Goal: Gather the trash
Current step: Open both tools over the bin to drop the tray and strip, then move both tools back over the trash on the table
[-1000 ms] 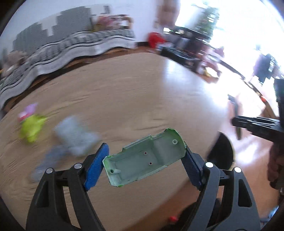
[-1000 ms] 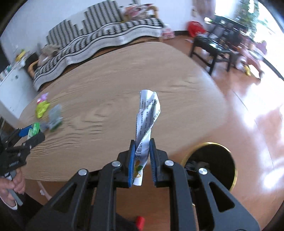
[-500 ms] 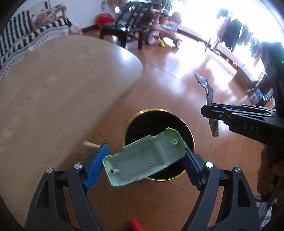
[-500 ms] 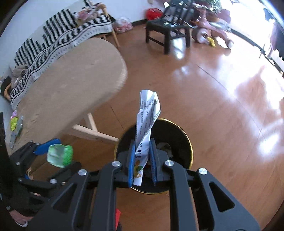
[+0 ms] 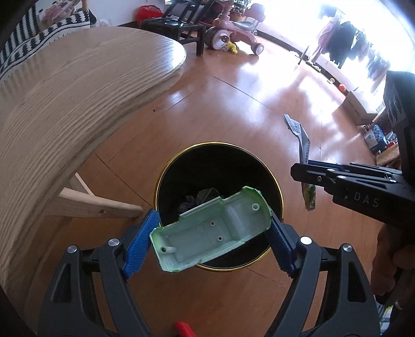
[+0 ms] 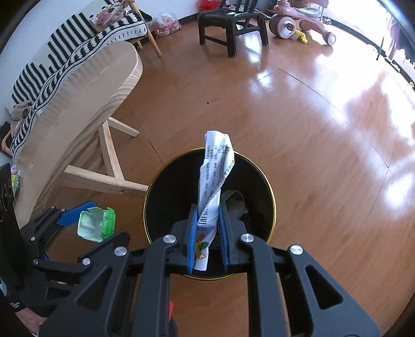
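My left gripper (image 5: 211,237) is shut on a pale green plastic toy-car shell (image 5: 215,229), held crosswise between the blue pads just above the near rim of a black bin with a gold rim (image 5: 166,171). In the right wrist view my right gripper (image 6: 207,238) is shut on a twisted white printed wrapper (image 6: 214,176) that stands up over the same bin (image 6: 271,204). The left gripper with the green shell (image 6: 96,224) shows at the left there; the right gripper and wrapper (image 5: 304,147) show at the right of the left wrist view. Dark crumpled trash (image 5: 205,195) lies inside the bin.
A round wooden table (image 5: 64,109) overhangs to the left, its light wood legs (image 6: 109,160) close to the bin. Wooden floor surrounds the bin. A dark stool (image 6: 230,23), a pink ride-on toy (image 6: 301,18) and a striped sofa (image 6: 64,51) stand farther back.
Both grippers swung from over the tabletop to above the bin and dropped lower, each keeping its hold. In the last half second the bin came closer and more centred.
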Available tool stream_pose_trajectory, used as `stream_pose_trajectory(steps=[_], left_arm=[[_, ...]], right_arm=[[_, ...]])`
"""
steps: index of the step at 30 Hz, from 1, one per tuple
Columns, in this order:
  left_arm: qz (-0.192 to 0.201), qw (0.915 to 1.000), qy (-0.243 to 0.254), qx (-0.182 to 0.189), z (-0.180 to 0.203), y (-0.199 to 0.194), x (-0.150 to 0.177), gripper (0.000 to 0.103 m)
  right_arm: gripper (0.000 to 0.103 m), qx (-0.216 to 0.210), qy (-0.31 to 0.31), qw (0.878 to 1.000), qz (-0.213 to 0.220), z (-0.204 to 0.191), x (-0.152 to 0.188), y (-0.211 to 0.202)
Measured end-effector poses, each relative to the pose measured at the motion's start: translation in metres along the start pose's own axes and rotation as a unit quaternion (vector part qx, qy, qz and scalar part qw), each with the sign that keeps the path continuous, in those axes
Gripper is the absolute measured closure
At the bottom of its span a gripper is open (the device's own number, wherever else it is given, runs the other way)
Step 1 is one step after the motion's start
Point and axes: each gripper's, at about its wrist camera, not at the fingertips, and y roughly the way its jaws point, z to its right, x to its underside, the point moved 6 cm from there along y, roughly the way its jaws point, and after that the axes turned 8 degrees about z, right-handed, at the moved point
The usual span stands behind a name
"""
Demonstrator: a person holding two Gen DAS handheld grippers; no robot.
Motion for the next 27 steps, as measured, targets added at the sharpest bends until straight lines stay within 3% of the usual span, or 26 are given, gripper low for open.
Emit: stream_pose_trajectory(steps=[9,13,14,15,17,24,27], left_arm=[[-0.001,0.9999,0.002,0.013,0.014,0.01,-0.003,0.024],[-0.002,0.9999,0.002,0.014,0.012,0.01,-0.003,0.014],[-0.001,0.9999,0.003,0.015,0.011,0.009,-0.004,0.013],[0.0,0.9999,0.003,0.016,0.011,0.008,-0.004,0.013],[-0.001,0.9999,0.001,0.015,0.01,0.008,-0.004,0.012],[0.008,0.9996,-0.013,0.022,0.005,-0.004,-0.008,0.012],[0.027,0.9994,-0.009,0.02,-0.011,-0.033,-0.015,0.011]], right_arm=[[0.087,0.001,0.001,1.0,0.0,0.001,-0.005,0.003],[0.086,-0.003,0.007,1.0,-0.006,0.002,-0.007,0.004],[0.078,-0.002,0.006,1.0,-0.006,0.002,-0.007,0.005],[0.061,0.0,0.006,1.0,-0.004,0.003,-0.008,0.004],[0.037,0.003,0.006,1.0,0.009,0.003,-0.011,-0.001],[0.035,0.003,-0.002,1.0,0.021,-0.007,-0.018,-0.021],[0.031,0.003,-0.008,0.999,0.035,-0.017,-0.023,-0.037]])
